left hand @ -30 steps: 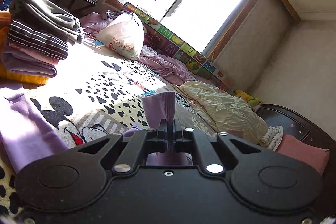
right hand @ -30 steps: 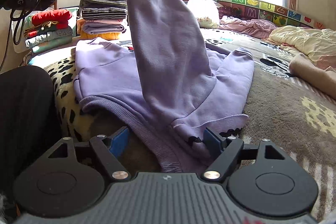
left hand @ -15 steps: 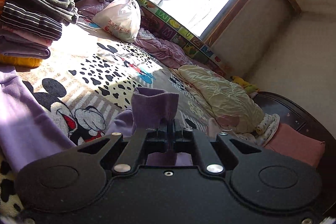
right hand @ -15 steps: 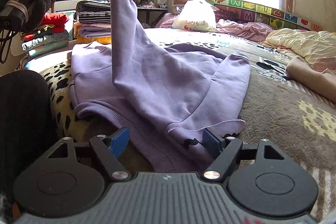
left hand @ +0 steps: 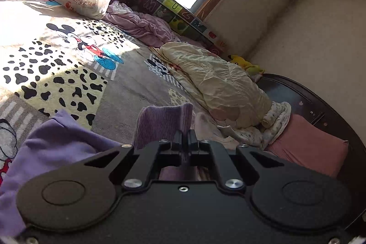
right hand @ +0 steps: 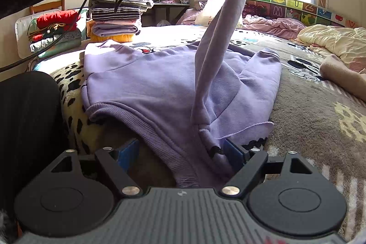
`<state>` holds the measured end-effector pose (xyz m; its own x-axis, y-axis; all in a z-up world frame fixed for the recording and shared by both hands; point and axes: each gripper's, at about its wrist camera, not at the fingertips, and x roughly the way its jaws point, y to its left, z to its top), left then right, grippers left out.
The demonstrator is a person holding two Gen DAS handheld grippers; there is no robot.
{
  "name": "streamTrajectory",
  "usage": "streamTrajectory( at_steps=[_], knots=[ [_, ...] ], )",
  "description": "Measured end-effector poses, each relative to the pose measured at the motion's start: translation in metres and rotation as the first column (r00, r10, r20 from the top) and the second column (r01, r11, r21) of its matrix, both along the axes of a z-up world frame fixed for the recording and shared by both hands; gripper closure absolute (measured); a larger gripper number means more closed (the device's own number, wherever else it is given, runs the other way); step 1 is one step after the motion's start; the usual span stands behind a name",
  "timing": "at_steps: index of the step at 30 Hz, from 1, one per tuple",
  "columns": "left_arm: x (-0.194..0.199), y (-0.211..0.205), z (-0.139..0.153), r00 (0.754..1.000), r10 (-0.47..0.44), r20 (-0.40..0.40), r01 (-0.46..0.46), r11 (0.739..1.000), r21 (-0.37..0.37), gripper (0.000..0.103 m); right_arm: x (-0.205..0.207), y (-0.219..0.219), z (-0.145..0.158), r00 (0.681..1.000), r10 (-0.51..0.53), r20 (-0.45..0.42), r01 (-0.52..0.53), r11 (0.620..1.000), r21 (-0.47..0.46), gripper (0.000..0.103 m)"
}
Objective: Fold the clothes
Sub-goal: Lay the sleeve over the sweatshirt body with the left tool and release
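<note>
The purple sweatshirt (right hand: 160, 84) lies flat near the bed's (right hand: 308, 111) near edge. My left gripper (left hand: 184, 134), raised and tilted slightly down, pinches its sleeve cuff (left hand: 163, 124), lifting the sleeve. My right gripper (right hand: 183, 152) points downward, jaws opening around the hem without pressing it.

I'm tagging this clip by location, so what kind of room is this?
Most likely a bedroom: a bed under a cartoon-print blanket, a crumpled cream quilt by the window, and stacks of folded clothes beside a purple sweatshirt.
</note>
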<state>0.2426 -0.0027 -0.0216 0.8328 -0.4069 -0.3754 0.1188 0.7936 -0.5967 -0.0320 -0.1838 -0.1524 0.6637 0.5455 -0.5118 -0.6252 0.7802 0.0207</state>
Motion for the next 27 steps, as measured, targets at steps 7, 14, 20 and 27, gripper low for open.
streamTrajectory(
  at_steps=[7,14,20,27],
  knots=[
    [0.051,-0.021,-0.046,0.992,0.005,-0.123,0.002,0.998,0.063,0.1,0.006,-0.005,0.0,0.999,0.015,-0.03,-0.014,0.999,0.048,0.019],
    [0.071,-0.048,-0.067,0.986,0.004,-0.165,0.018,0.991,0.13,0.101,0.01,-0.008,-0.001,0.998,0.025,-0.051,-0.021,0.996,0.085,0.018],
    [0.083,-0.067,-0.078,0.987,0.043,-0.154,-0.002,0.966,0.258,0.101,0.012,-0.01,-0.001,0.998,0.03,-0.061,-0.023,0.994,0.108,0.018],
    [0.106,-0.085,-0.097,0.976,0.034,-0.216,0.046,0.934,0.354,0.1,0.012,-0.012,-0.001,0.997,0.03,-0.066,-0.021,0.992,0.124,0.018]
  ],
)
